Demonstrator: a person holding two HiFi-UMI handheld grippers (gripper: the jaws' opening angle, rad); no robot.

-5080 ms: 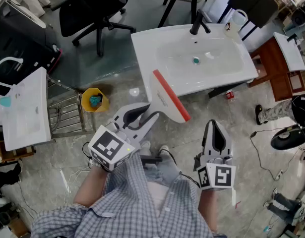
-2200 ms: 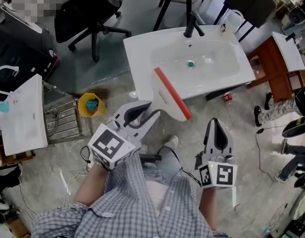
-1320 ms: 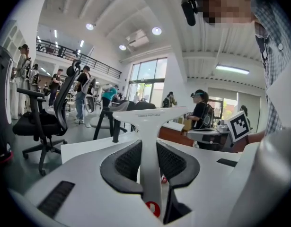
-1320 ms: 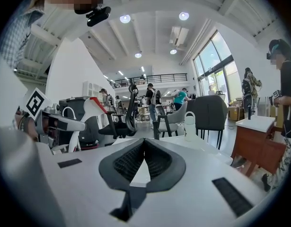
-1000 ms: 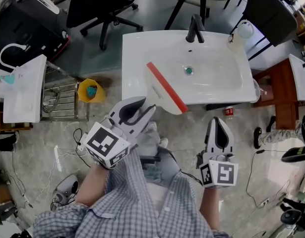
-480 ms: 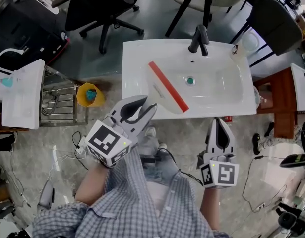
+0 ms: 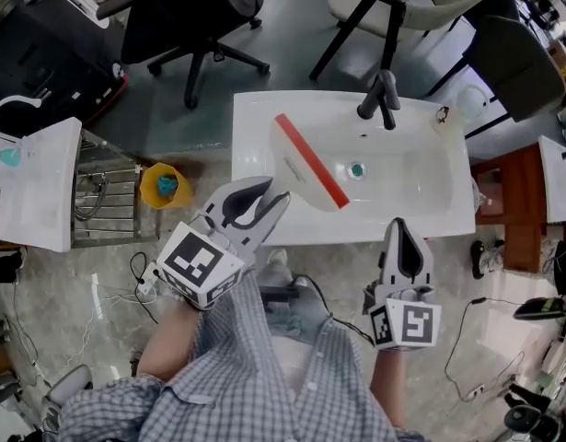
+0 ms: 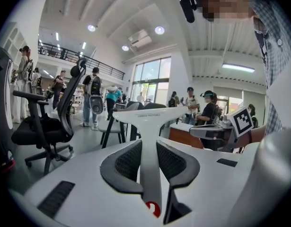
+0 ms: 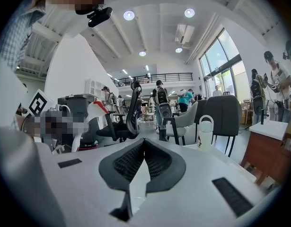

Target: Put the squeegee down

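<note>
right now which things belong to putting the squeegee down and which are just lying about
Job: squeegee; left gripper shut on its handle; white sink below it.
Lying about: yellow bin; office chair; right gripper, shut and empty.

Item: squeegee point(image 7: 306, 164), carried in the left tongs point(image 7: 264, 191). Five seconds ago its red-edged blade hung across the near edge of the washbasin point(image 7: 250, 136), mostly above the floor point(image 7: 200, 155); it now stands wholly over the washbasin's left half, one end near the drain point(image 7: 357, 169). Item: right tongs point(image 7: 399, 224). Formerly over bare floor, well short of the washbasin; the tip now sits just at the near rim. Item: washbasin. Earlier seen skewed and farther up the head view; now squared, its near rim running level. Faucet point(image 7: 382, 95) and yellow bin point(image 7: 166, 185) have shifted in the head view accordingly, the bin now beside the left tongs.
</note>
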